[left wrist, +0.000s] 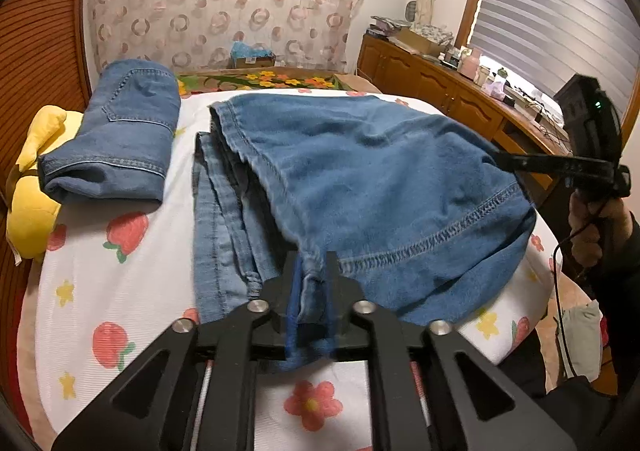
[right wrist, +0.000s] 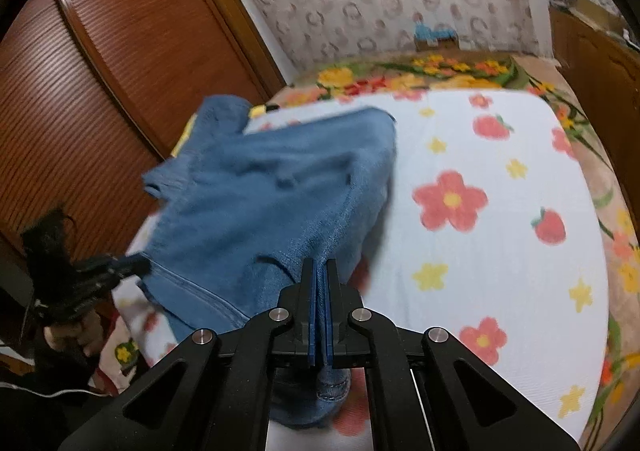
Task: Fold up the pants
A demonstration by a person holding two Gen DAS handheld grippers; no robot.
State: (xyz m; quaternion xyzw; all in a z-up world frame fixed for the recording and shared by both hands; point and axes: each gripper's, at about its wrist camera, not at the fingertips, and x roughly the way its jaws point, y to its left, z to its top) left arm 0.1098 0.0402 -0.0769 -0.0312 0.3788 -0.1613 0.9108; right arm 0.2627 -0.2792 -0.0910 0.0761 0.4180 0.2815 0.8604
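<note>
The left gripper (left wrist: 311, 271) has its fingers (left wrist: 294, 291) clamped on a bunched corner of the jeans (left wrist: 360, 179), the denim pinched between the blue pads at the hem seam. The right gripper (right wrist: 320, 279) has its fingers (right wrist: 308, 291) pressed together on the opposite corner of the same hem, with a fold of denim hanging below the pads. Holding both corners of one edge keeps that edge taut, so the layer can probably be carried over as a straight fold line.

The jeans lie on the bed (left wrist: 132, 283), on a white cover printed with flowers and strawberries, directly ahead of both sets of fingers. The held layer is raised off the cover and slopes away from the fingers. Beneath it, to the left of the left fingers, further denim layers lie flat, their edges running away from the fingers. The long axis of the garment therefore appears to run from the fingers toward the far end of the bed, with the stitched hem crosswise between the two grippers.

Beyond and left of the left fingers, a second pair of jeans (left wrist: 120, 139) rests already folded, beside a yellow plush toy (left wrist: 36, 187).
</note>
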